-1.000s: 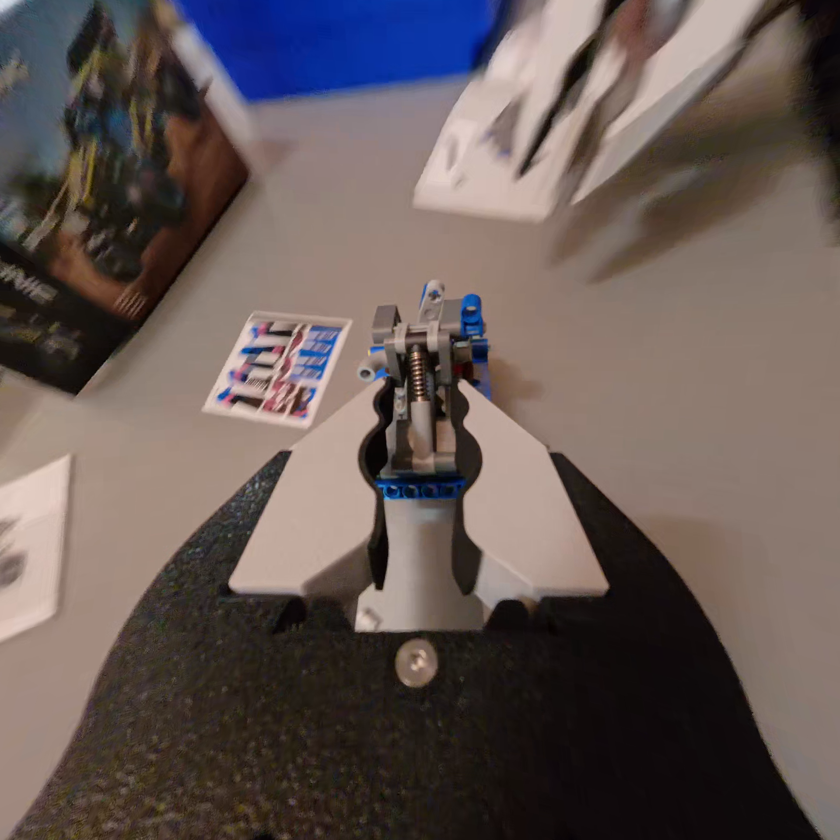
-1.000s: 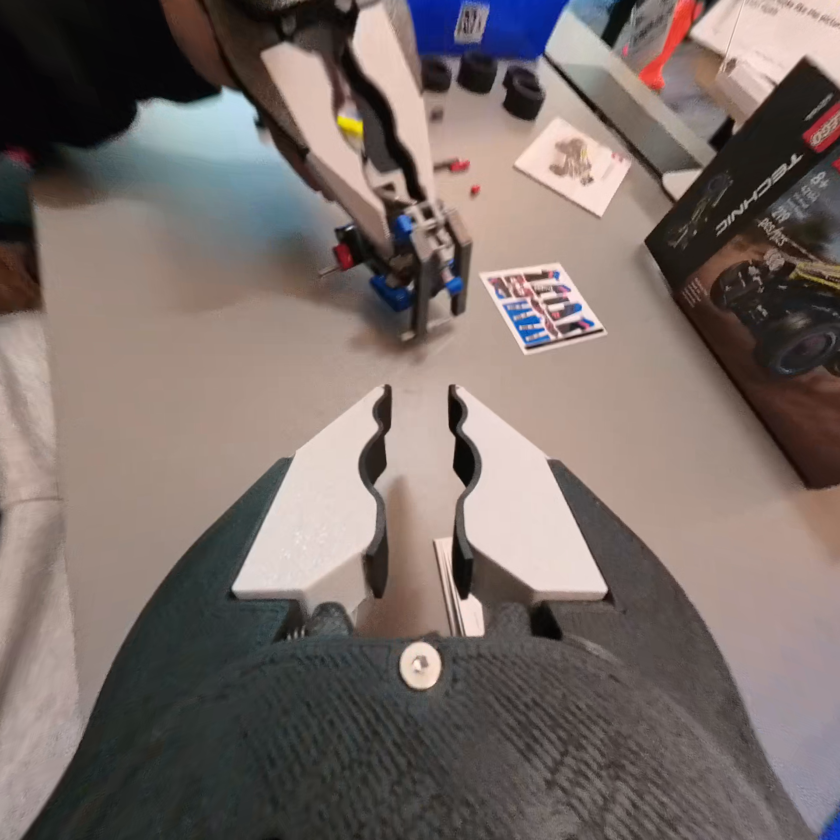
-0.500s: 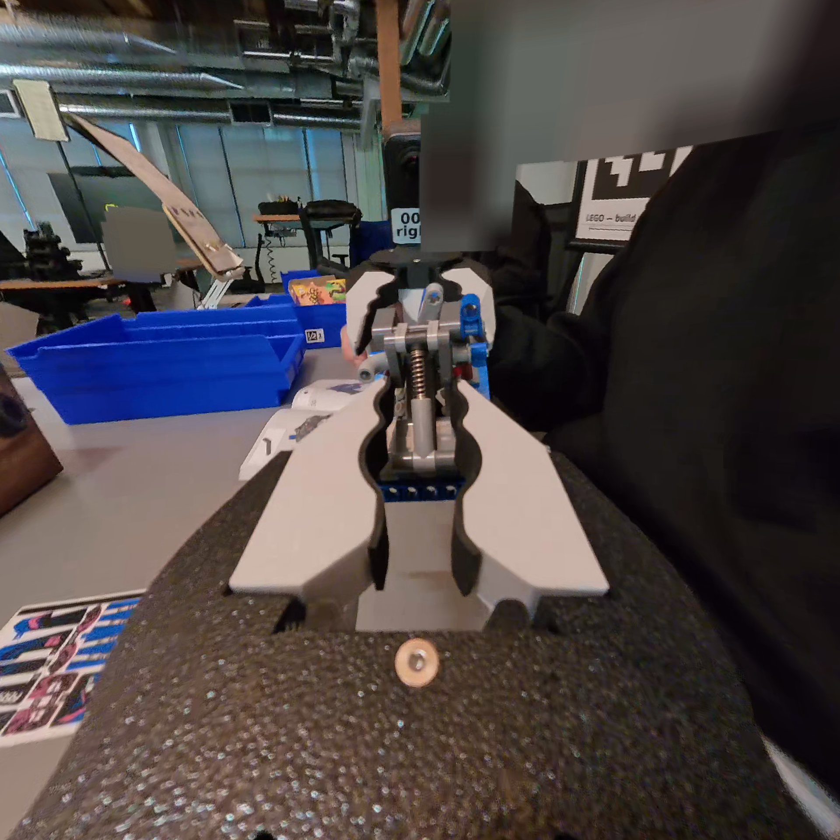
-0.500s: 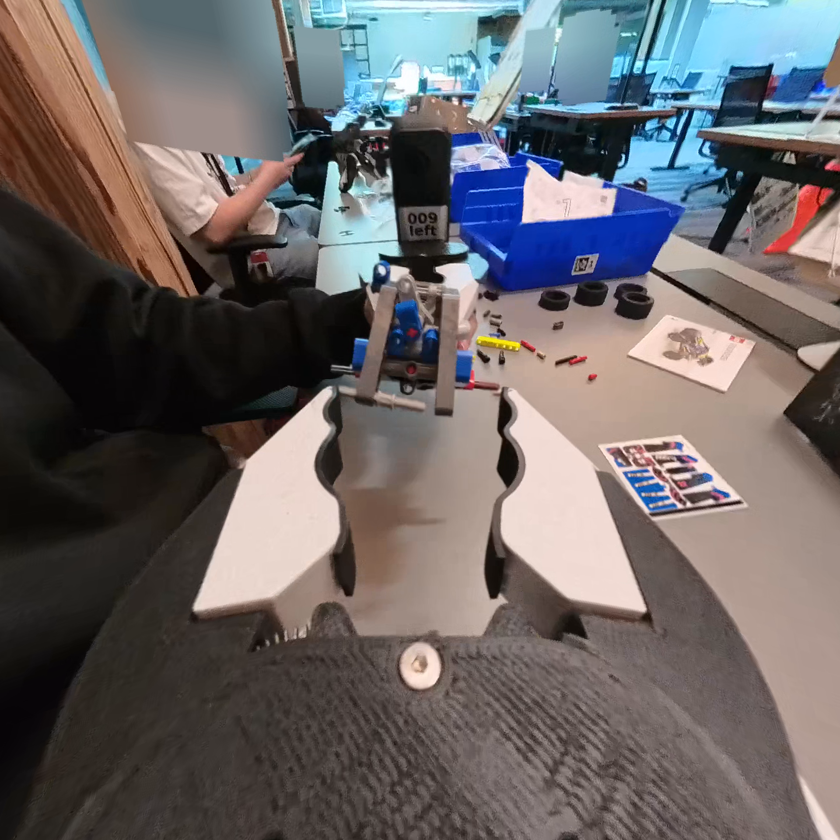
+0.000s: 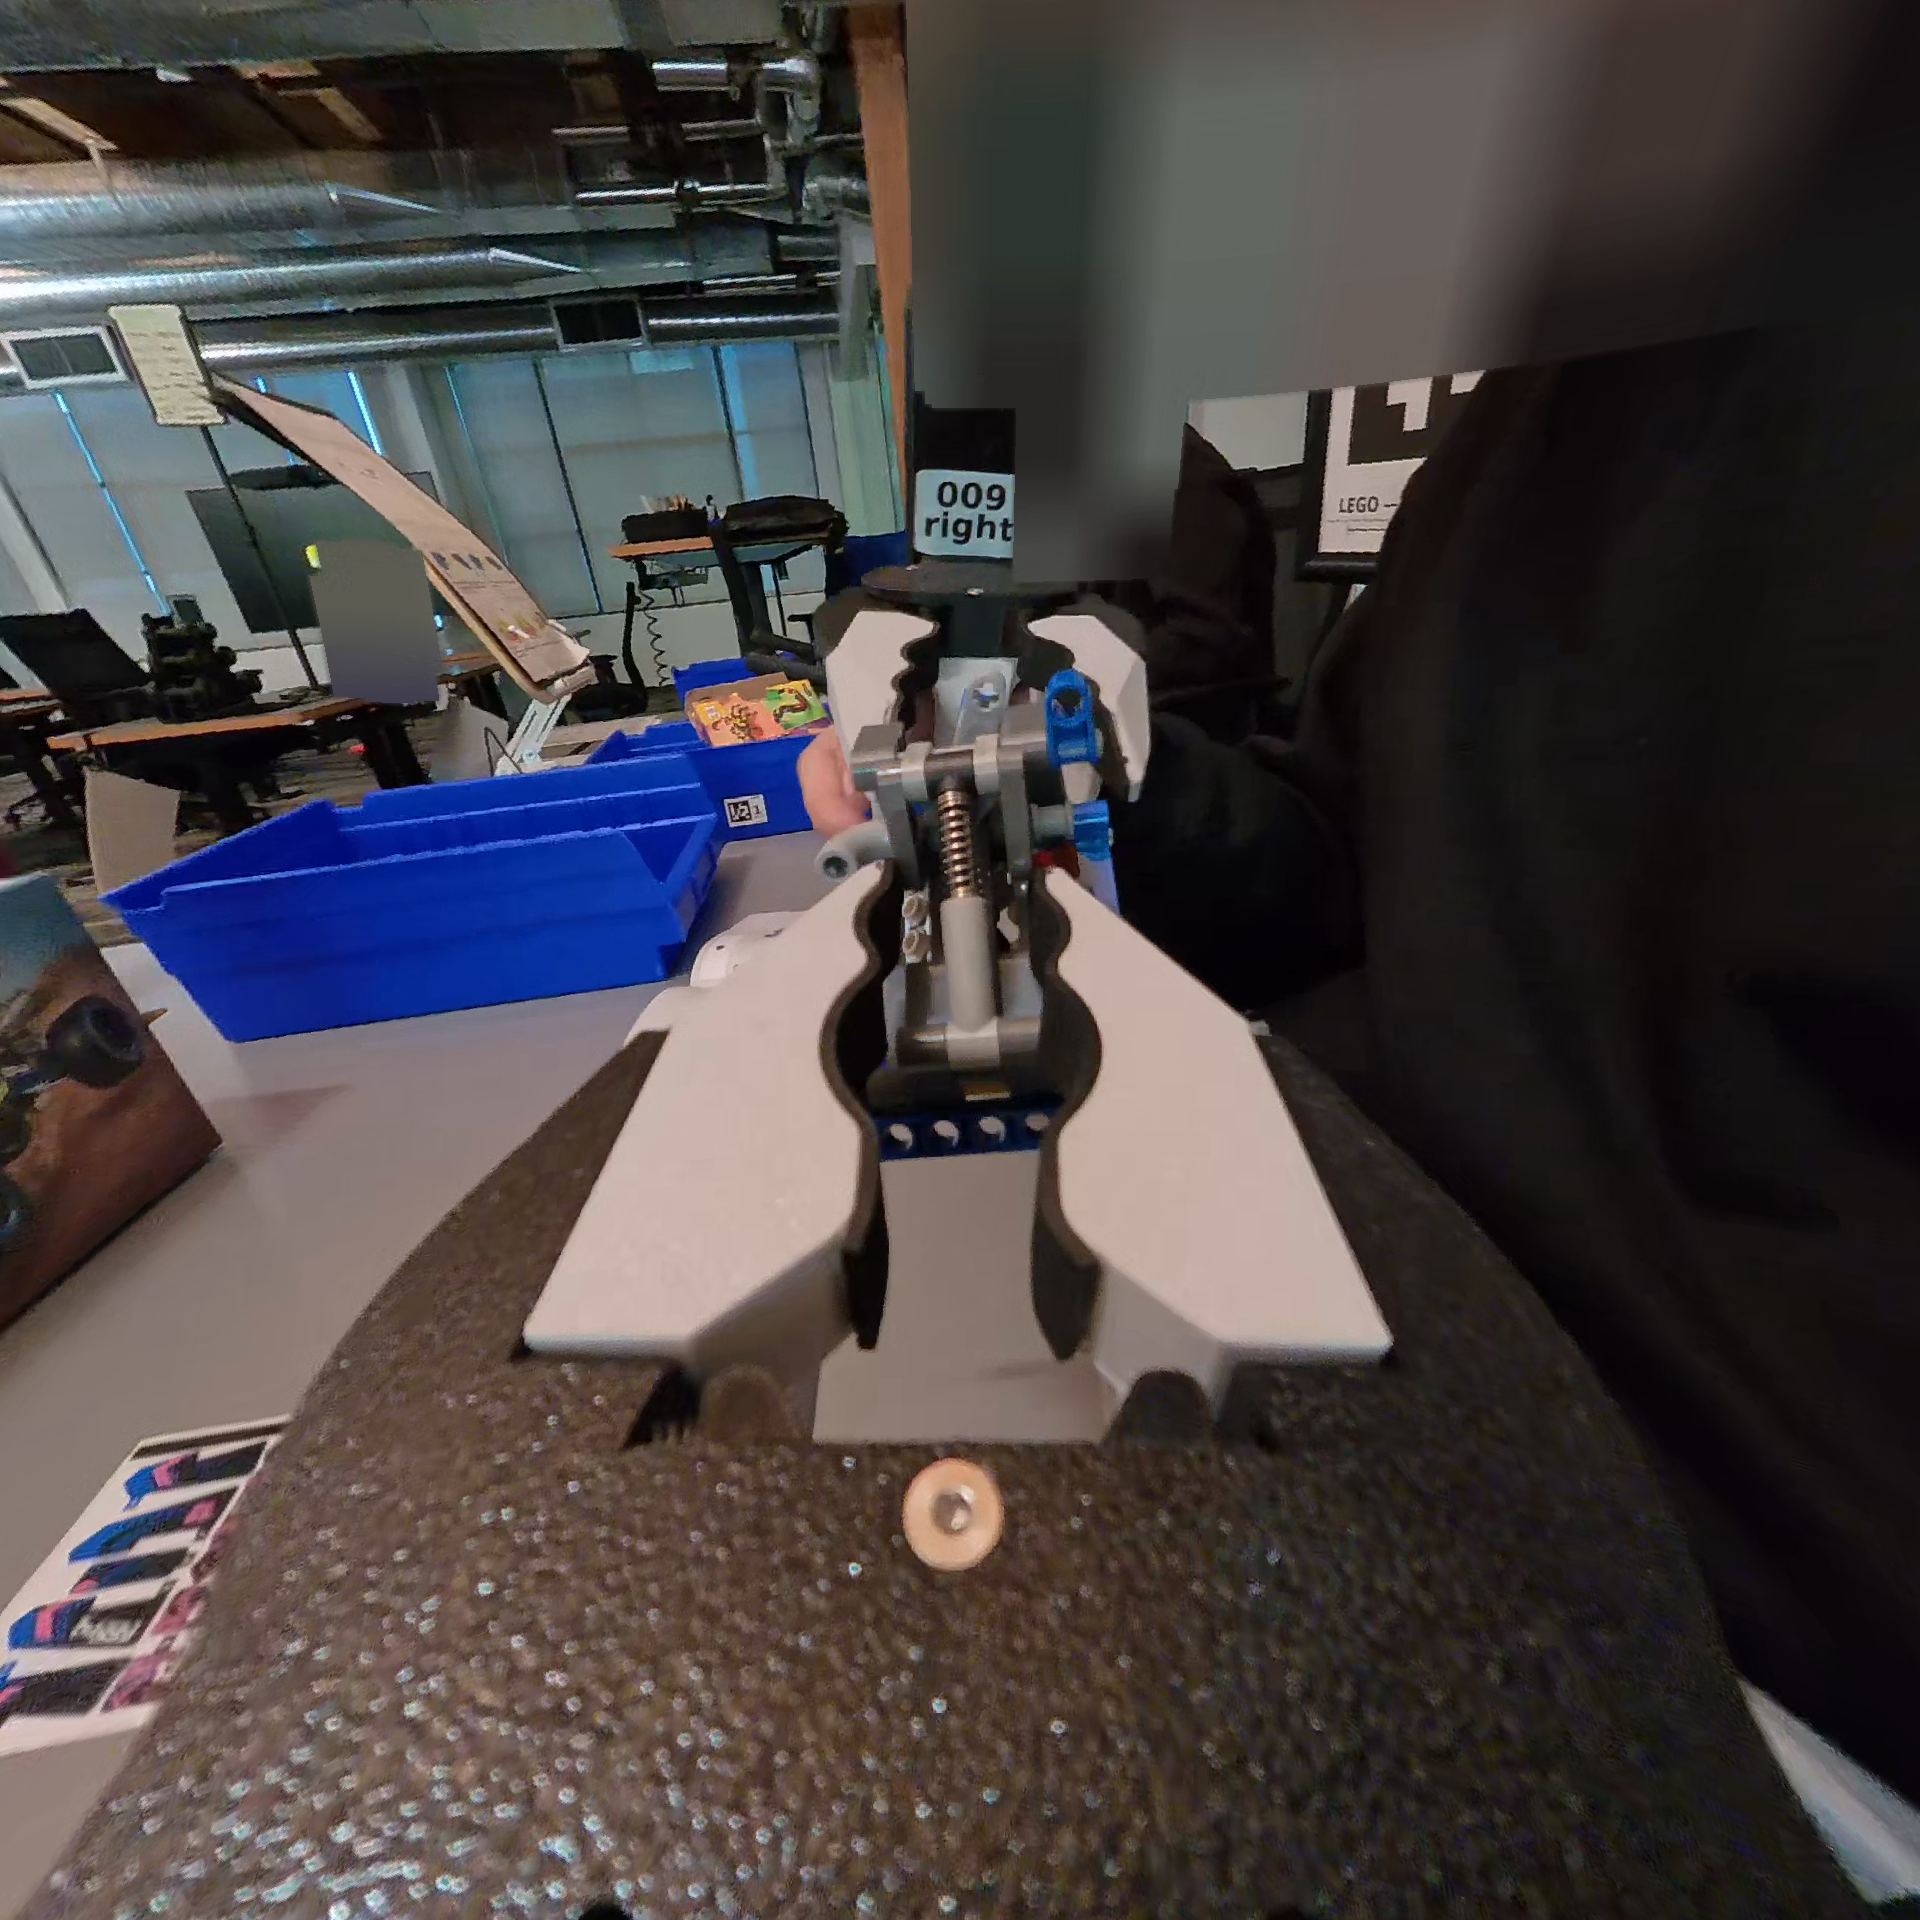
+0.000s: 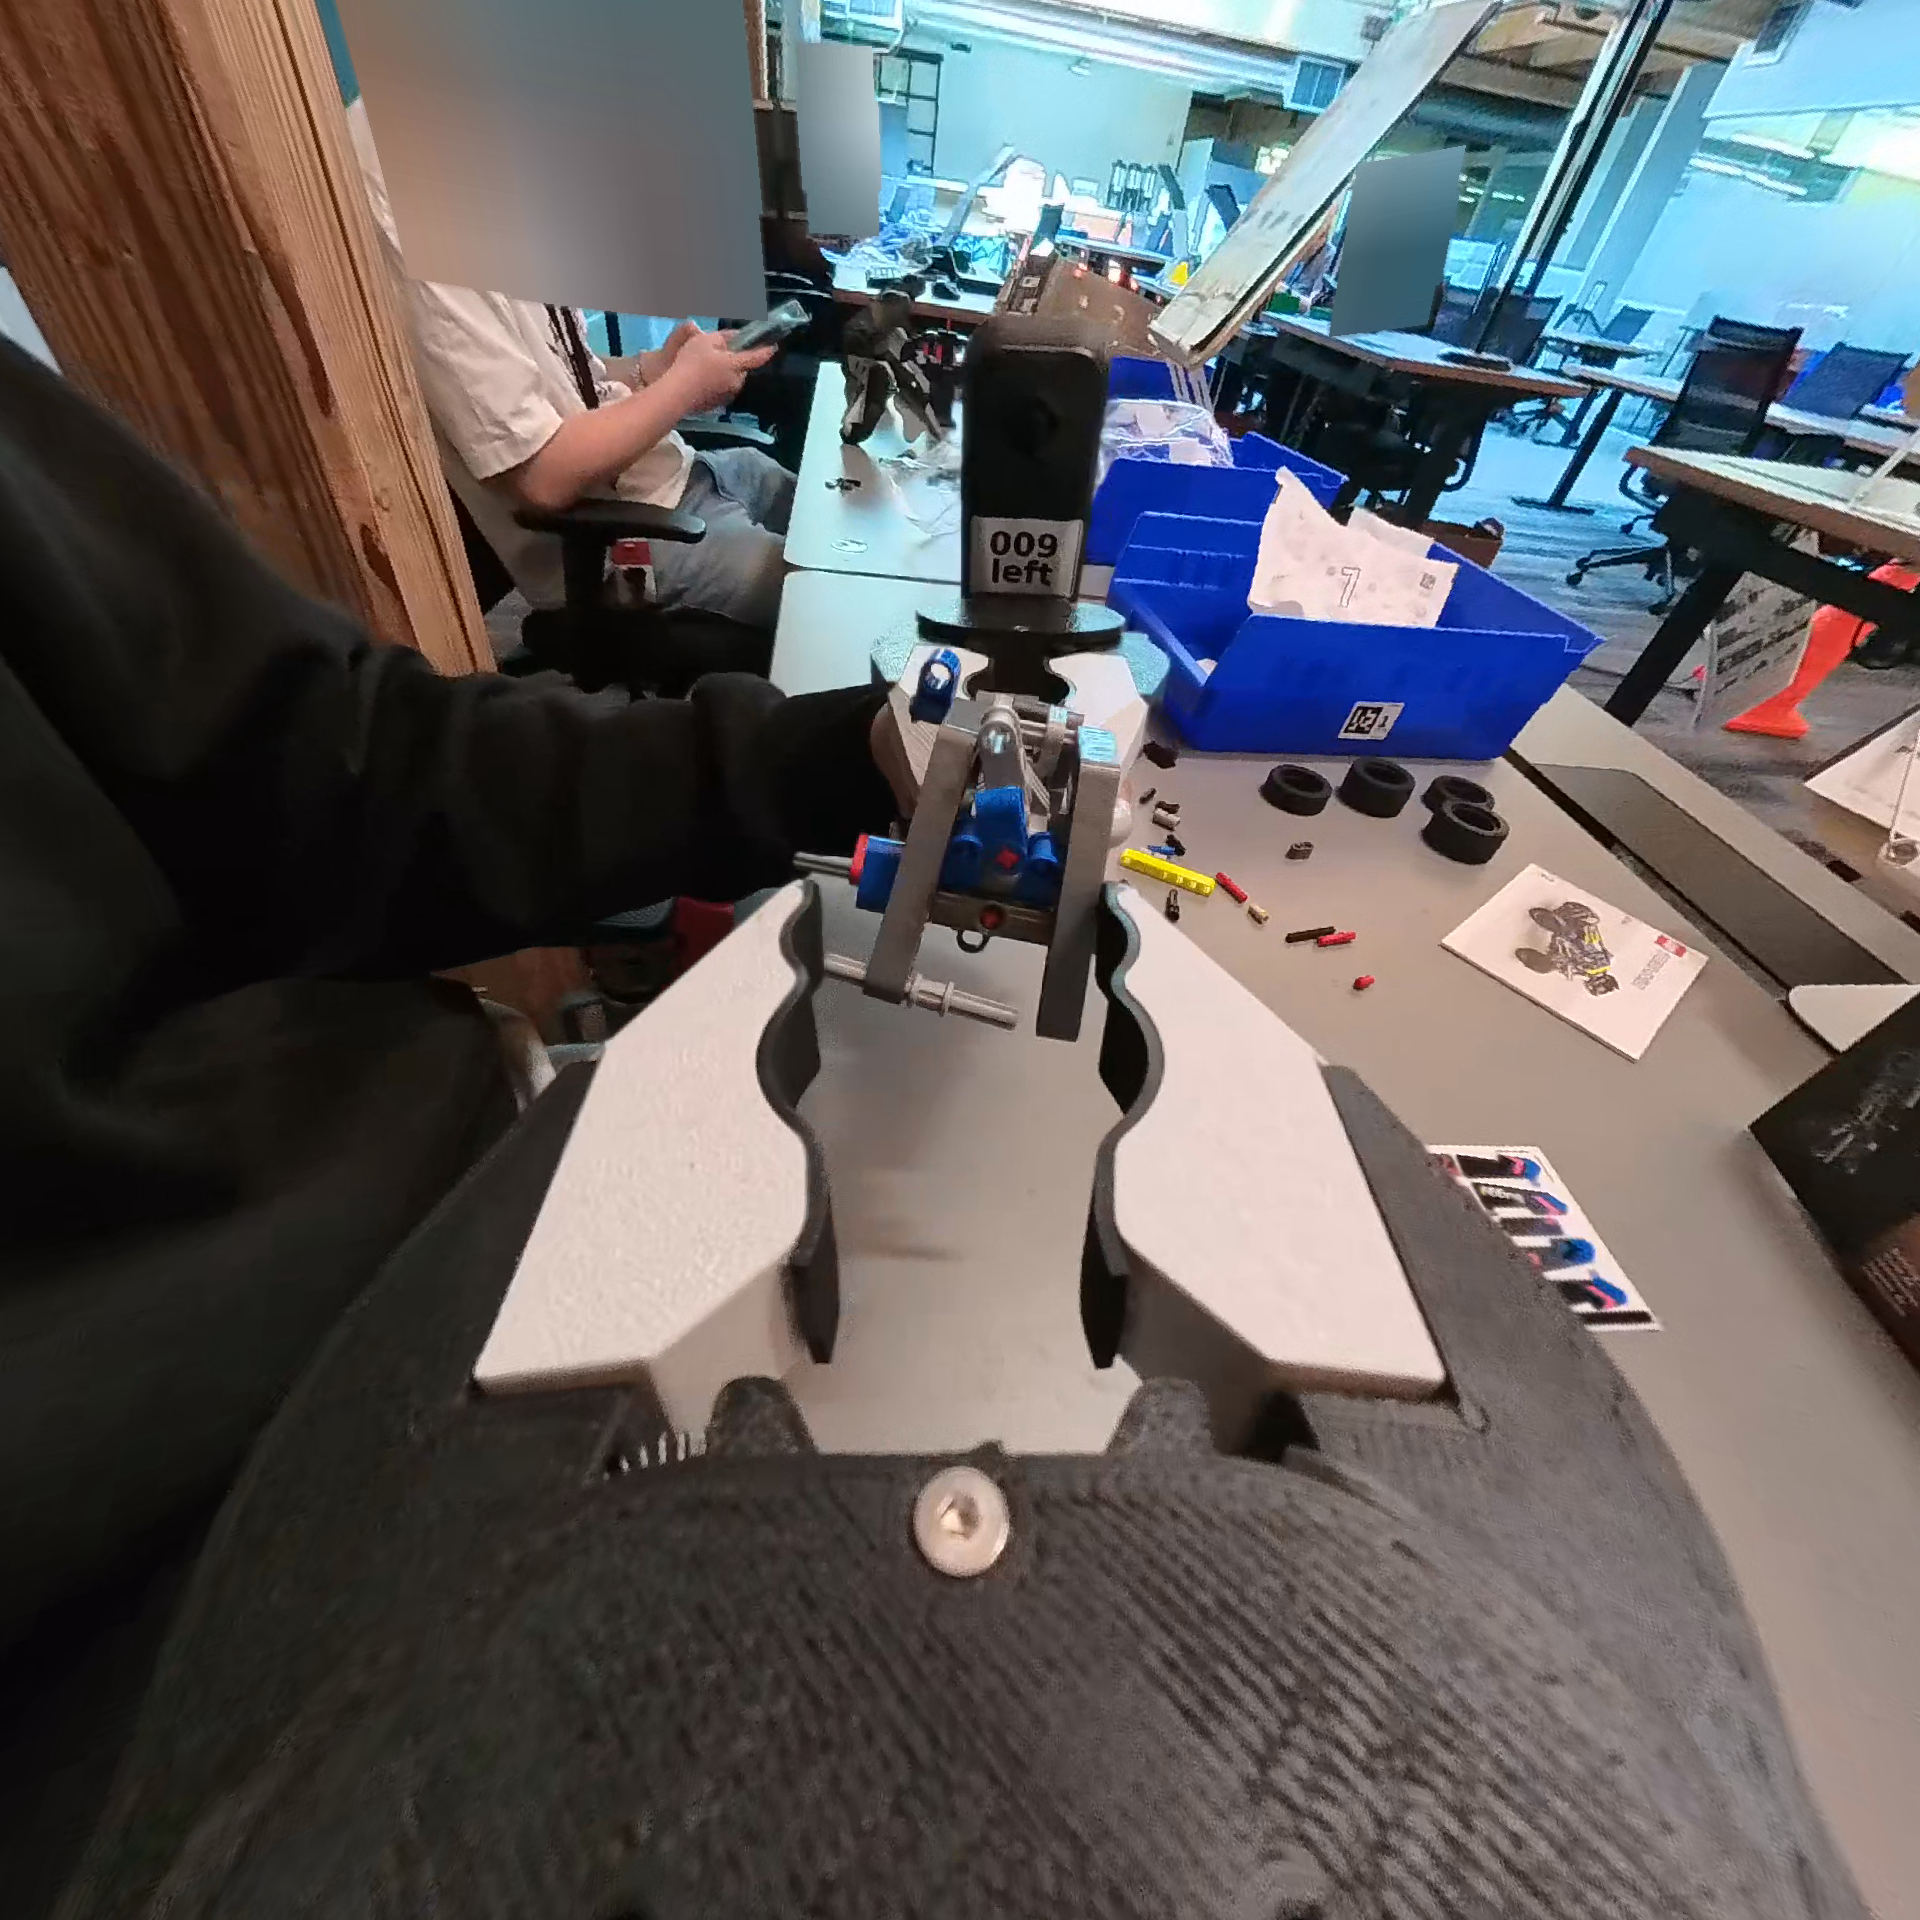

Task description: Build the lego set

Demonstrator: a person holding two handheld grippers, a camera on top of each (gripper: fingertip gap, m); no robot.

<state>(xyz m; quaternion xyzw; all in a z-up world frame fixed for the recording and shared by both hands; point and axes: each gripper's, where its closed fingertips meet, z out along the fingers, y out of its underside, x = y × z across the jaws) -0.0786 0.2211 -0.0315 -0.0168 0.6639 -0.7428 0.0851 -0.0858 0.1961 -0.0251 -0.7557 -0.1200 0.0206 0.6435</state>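
Note:
My left gripper [image 5: 961, 883] is shut on a grey and blue lego assembly [image 5: 971, 862] with a spring shock and holds it in the air, level, facing my right gripper. In the right wrist view the same assembly [image 6: 982, 862] hangs just beyond my right gripper [image 6: 961, 914], which is open and empty, its fingers either side of the assembly's near end without touching it. The left gripper shows behind the assembly in the right wrist view [image 6: 1023, 675]. The open right gripper shows past the assembly in the left wrist view [image 5: 987, 686].
On the grey table [image 6: 1403, 1039] lie several small loose lego parts [image 6: 1247, 904], black tyres [image 6: 1382, 795], a booklet [image 6: 1574, 956], a sticker sheet [image 6: 1543, 1236] and the set's box [image 5: 62, 1081]. Blue bins [image 6: 1330, 655] stand at the back. A person in black sits close behind. The tips of both grippers are at nearly the same place.
Both grippers rose from the table to face each other. My right gripper opened wider and came up to the assembly's end. The left gripper kept its hold.

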